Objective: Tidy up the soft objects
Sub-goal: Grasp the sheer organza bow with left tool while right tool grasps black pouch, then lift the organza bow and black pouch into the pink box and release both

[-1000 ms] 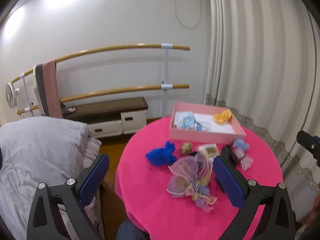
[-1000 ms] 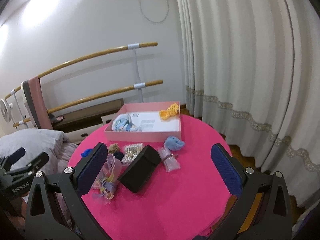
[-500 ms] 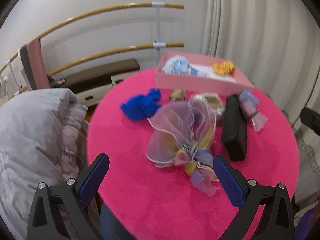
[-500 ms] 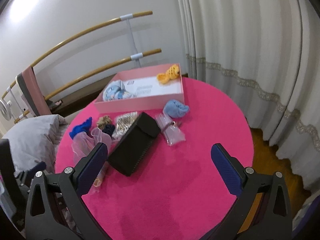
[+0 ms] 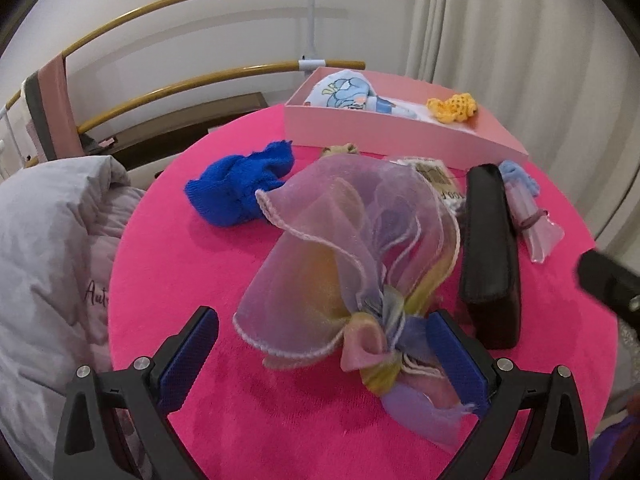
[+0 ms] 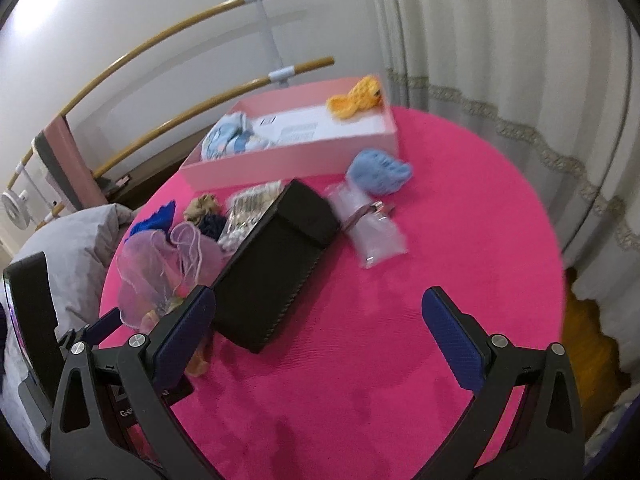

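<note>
A sheer pastel organza bundle [image 5: 352, 256] lies on the pink round table [image 5: 192, 264]. My left gripper [image 5: 322, 354] is open, its fingers on either side of the bundle's knotted end, low over the table. A blue knit piece [image 5: 240, 186] lies behind it. A pink box [image 5: 384, 136] at the back holds a light blue cloth [image 5: 348, 94] and an orange crochet toy [image 5: 452, 108]. My right gripper [image 6: 320, 340] is open and empty above the table's front. A light blue knit toy [image 6: 378, 172] lies by the box [image 6: 288, 152].
A black case [image 6: 276, 264] lies mid-table, with a clear plastic packet [image 6: 368, 232], a packet of small items [image 6: 248, 208] and scrunchies [image 6: 202, 208] near it. A grey duvet [image 5: 48, 260] lies to the left. Curtains [image 6: 500, 60] hang right; wooden rails [image 5: 192, 4] cross the wall.
My left gripper has come down and forward, so its open fingers now flank the organza bundle. My right gripper has tilted down and moved closer over the table.
</note>
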Available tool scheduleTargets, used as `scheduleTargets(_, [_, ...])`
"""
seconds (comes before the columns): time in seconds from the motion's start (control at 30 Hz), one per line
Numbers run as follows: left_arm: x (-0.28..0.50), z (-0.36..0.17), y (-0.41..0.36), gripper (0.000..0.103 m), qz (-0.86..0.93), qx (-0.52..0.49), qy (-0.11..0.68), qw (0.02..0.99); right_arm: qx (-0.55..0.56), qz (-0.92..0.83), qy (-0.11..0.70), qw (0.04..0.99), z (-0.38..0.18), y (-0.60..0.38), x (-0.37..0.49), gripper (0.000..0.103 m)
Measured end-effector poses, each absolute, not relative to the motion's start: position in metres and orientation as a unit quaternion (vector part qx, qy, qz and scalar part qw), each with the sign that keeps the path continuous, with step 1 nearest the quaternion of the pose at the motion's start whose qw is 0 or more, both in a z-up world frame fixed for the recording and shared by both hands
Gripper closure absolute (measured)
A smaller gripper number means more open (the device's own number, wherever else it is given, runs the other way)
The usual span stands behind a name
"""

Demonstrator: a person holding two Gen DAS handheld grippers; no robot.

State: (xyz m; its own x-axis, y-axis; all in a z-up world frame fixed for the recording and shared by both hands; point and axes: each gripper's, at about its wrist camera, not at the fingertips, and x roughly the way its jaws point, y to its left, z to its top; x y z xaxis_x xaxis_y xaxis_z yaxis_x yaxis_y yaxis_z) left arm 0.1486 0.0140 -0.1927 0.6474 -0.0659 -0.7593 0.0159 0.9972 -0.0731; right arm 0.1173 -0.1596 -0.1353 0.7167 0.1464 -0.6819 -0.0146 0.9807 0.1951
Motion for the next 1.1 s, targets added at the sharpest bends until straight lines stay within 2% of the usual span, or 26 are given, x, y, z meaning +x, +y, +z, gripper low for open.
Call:
scheduleTargets(0.23, [0.163, -0.204, 0.013, 0.000, -0.031, -0.032, 0.432, 0.901, 0.163, 0.081, 0.399, 0.899, -0.157, -0.154, 0.148, 0.000])
scheduleTargets(0.3, [0.168, -0.208, 0.012, 0.002, -0.040, -0.033, 0.433, 0.900, 0.186, 0.087, 0.404, 0.891, -0.162, -0.154, 0.157, 0.000])
scheduleTargets(0.33, [0.169, -0.208, 0.012, 0.007, -0.041, -0.032, 0.433, 0.900, 0.189, 0.087, 0.409, 0.889, -0.165, -0.152, 0.162, 0.000])
scheduleTargets(0.37, [0.170, -0.210, 0.014, 0.012, -0.046, -0.038, 0.435, 0.898, 0.190, 0.087, 0.413, 0.886, -0.167, -0.150, 0.167, 0.003])
scheduleTargets(0.47, [0.171, -0.210, 0.020, 0.019, -0.056, -0.059, 0.436, 0.896, 0.185, 0.087, 0.425, 0.882, -0.174, -0.142, 0.178, 0.017])
scheduleTargets(0.6, [0.176, -0.212, 0.024, 0.029, -0.057, -0.061, 0.435, 0.897, 0.160, 0.078, 0.425, 0.887, -0.174, -0.137, 0.186, 0.028])
scheduleTargets(0.77, [0.169, -0.206, 0.022, 0.054, -0.073, -0.059, 0.432, 0.897, 0.128, 0.097, 0.421, 0.893, -0.171, -0.127, 0.182, 0.061])
scheduleTargets(0.83, [0.168, -0.204, 0.020, 0.059, -0.078, -0.055, 0.432, 0.897, 0.122, 0.104, 0.417, 0.895, -0.170, -0.127, 0.177, 0.068])
scheduleTargets(0.97, [0.161, -0.200, 0.020, 0.066, -0.084, -0.062, 0.429, 0.897, 0.107, 0.106, 0.403, 0.903, -0.161, -0.130, 0.162, 0.074])
scheduleTargets(1.1, [0.153, -0.195, 0.026, 0.070, -0.081, -0.068, 0.427, 0.898, 0.099, 0.101, 0.392, 0.909, -0.154, -0.136, 0.149, 0.075])
